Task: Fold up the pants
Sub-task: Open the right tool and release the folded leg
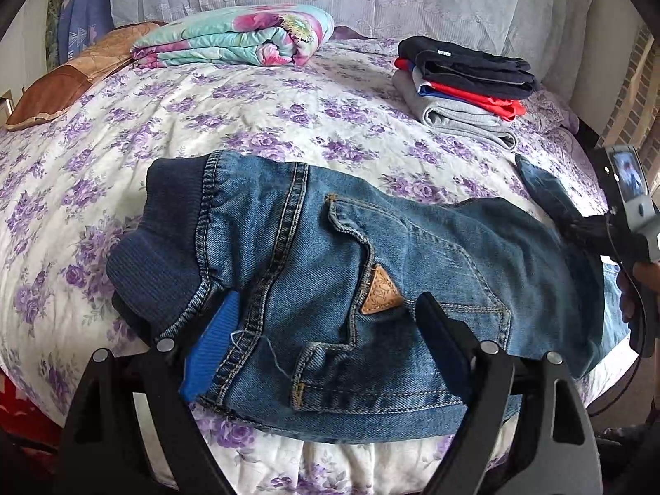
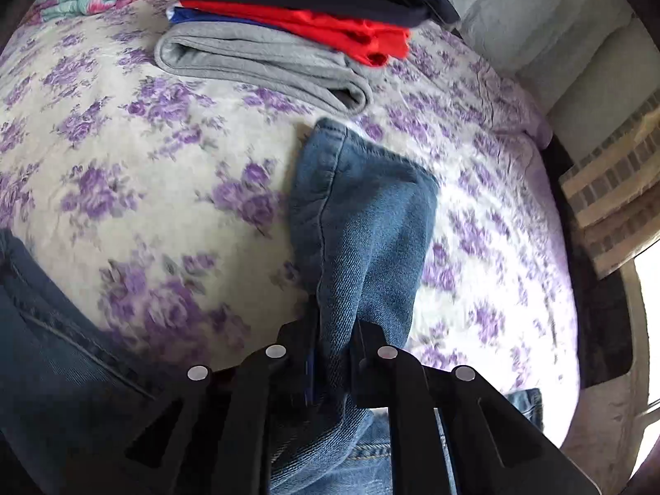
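Observation:
Blue jeans (image 1: pixel 330 247) with a ribbed dark waistband lie across the floral bed, back pocket and tan patch up. My left gripper (image 1: pixel 326 321) is open, its fingers (image 1: pixel 445 342) resting on the seat of the jeans near the waistband. My right gripper (image 2: pixel 334 346) is shut on a jeans leg end (image 2: pixel 363 214), holding it lifted above the bed; it also shows in the left wrist view (image 1: pixel 585 222) at the far right.
A stack of folded clothes (image 1: pixel 462 82), dark, red and grey, sits at the back right of the bed (image 1: pixel 247 115). A folded floral quilt (image 1: pixel 235 37) and a brown pillow (image 1: pixel 74 78) lie at the back left. The bed's edge runs along the right.

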A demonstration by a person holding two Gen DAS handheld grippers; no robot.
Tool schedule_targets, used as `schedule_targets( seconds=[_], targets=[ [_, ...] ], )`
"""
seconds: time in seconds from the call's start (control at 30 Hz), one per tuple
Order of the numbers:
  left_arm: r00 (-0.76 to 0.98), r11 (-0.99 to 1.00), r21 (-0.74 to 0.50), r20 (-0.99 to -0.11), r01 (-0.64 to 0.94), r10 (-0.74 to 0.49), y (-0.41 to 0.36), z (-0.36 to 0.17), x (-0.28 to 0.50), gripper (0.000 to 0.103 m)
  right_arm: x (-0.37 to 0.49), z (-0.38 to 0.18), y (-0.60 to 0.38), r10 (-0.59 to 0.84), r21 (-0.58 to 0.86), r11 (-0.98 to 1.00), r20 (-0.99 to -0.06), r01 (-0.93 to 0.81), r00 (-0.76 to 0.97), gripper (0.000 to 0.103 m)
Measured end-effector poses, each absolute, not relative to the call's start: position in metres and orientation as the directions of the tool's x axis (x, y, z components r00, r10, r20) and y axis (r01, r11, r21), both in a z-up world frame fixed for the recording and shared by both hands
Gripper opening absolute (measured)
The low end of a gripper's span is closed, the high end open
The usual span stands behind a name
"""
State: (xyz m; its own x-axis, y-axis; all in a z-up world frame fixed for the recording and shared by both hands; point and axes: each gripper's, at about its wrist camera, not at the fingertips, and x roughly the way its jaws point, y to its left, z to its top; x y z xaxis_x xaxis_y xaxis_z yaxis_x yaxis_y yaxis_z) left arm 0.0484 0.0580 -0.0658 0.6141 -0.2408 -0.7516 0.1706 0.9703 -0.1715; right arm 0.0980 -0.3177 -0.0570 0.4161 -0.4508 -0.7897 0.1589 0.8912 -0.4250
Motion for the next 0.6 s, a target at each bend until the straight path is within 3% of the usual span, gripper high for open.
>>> schedule_targets(
  seconds=[0.07,0.2,0.3,0.37,0.4,0.43,0.47,0.5,0.53,0.6],
  targets=[
    [0.615,0.968,-0.181,-0.748,0.174,-0.251,0.059,-0.065,0.048,0.083,0.055,-0.031,-0.348,-0.393,-0.292,0.918,-0.762,0.268,0.515,0.008],
    [0.610,0.960,-0.210,-0.741,0.187,-0.281,0.061,-0.064,0.048,0.083,-0.061,-0.020,-0.396,-0.226,0.162,0.903,-0.608,0.398,0.761,0.012],
    [0.608,0.960,-0.208,-0.743,0.188,-0.280,0.061,-0.065,0.050,0.085,-0.085,-0.077,-0.415,-0.177,0.258,0.858,-0.664,0.444,0.726,0.019],
    [0.605,0.962,-0.195,-0.749,0.190,-0.271,0.058,-0.065,0.051,0.088,-0.098,-0.088,-0.423,-0.115,0.364,0.833,-0.624,0.417,0.773,0.023],
    [0.602,0.964,-0.187,-0.753,0.190,-0.265,0.056,-0.065,0.051,0.088,-0.103,-0.084,-0.424,-0.119,0.368,0.830,-0.619,0.420,0.776,0.028],
    [0.600,0.965,-0.183,-0.756,0.190,-0.261,0.056,-0.065,0.051,0.088,-0.105,-0.078,-0.426,-0.143,0.352,0.830,-0.615,0.432,0.775,0.041],
    [0.597,0.964,-0.186,-0.758,0.189,-0.263,0.056,-0.064,0.052,0.088,-0.110,-0.071,-0.428,-0.164,0.343,0.829,-0.605,0.442,0.779,0.063],
    [0.595,0.963,-0.193,-0.758,0.188,-0.268,0.057,-0.064,0.052,0.088,-0.118,-0.063,-0.430,-0.189,0.344,0.819,-0.593,0.459,0.783,0.072],
    [0.593,0.961,-0.206,-0.756,0.186,-0.277,0.059,-0.063,0.052,0.088,-0.126,-0.057,-0.435,-0.219,0.345,0.803,-0.587,0.485,0.780,0.078],
    [0.594,0.958,-0.221,-0.752,0.183,-0.287,0.061,-0.063,0.052,0.088,-0.135,-0.049,-0.448,-0.277,0.326,0.769,-0.605,0.550,0.746,0.079]
  ],
)
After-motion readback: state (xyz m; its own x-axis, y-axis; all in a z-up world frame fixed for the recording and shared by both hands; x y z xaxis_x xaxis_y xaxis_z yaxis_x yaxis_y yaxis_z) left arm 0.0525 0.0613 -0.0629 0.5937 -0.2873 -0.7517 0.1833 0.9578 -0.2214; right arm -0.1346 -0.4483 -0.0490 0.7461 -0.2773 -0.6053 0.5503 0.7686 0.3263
